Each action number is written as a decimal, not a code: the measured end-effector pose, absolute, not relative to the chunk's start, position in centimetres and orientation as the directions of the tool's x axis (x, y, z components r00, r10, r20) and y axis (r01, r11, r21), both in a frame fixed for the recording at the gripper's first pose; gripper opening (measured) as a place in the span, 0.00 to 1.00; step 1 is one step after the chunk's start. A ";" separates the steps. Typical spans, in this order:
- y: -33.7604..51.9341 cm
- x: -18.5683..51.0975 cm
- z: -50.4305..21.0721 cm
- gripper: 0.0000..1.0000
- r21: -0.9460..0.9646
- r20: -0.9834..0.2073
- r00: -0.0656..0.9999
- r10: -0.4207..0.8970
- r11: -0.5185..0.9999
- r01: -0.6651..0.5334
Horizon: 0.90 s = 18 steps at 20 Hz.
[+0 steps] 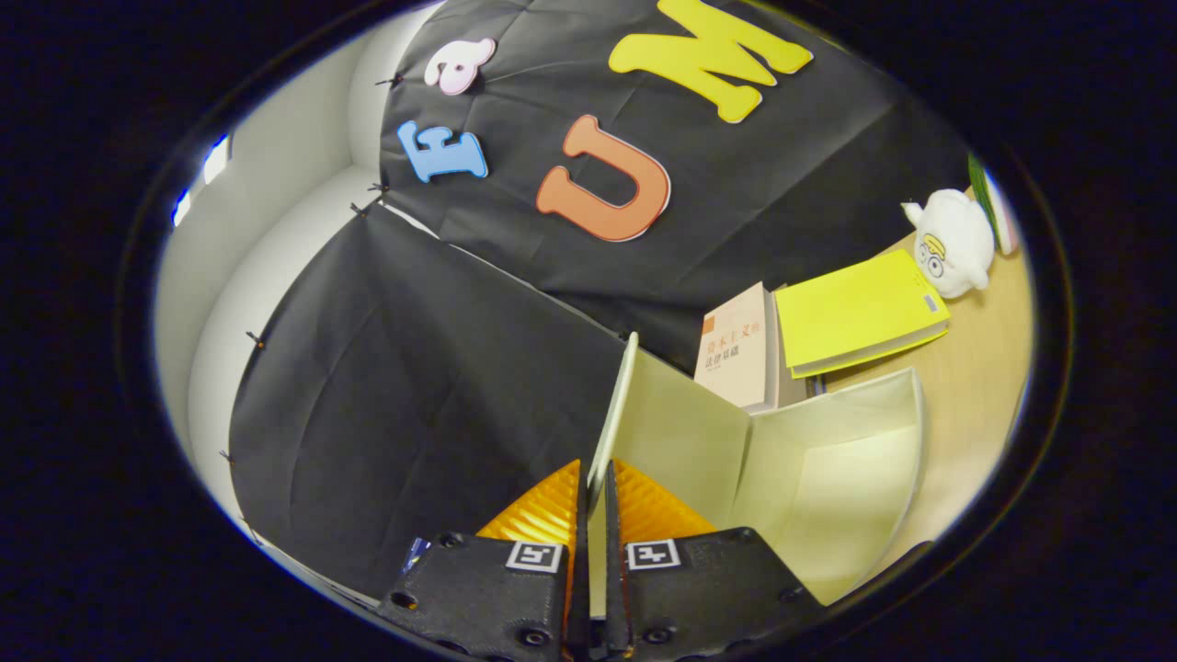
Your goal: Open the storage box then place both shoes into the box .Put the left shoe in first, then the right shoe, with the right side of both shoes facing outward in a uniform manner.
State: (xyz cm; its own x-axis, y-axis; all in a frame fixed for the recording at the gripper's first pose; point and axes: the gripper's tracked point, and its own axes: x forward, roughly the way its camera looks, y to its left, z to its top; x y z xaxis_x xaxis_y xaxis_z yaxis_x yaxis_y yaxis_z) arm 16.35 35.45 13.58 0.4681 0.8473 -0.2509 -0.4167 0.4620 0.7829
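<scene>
The gripper [596,483] pinches the storage box's lid [614,405] edge-on between closed fingers — apparently swinging it up to open the pale storage box [828,478] just beyond — with two books [860,313] and a plush toy [956,241] on the table [975,386] behind.

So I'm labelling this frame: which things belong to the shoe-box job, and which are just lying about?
Job: storage box; its lid, pinched between the gripper fingers.
Lying about: beige book; yellow book; white plush toy; table.
</scene>
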 end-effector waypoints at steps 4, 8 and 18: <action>41.0 15.4 12.0 0.22 0.747 -0.322 0.435 0.841 0.508 -0.429; 42.7 15.5 9.3 0.75 0.630 -0.437 0.472 0.765 0.636 -0.447; 35.6 16.5 5.8 1.00 0.508 -0.600 0.491 0.632 0.775 -0.376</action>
State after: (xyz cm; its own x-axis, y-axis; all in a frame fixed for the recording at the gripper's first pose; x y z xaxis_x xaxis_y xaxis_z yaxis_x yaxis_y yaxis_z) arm 16.45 35.58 5.81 0.4905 0.6317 -0.6003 -0.3763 0.7749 0.5079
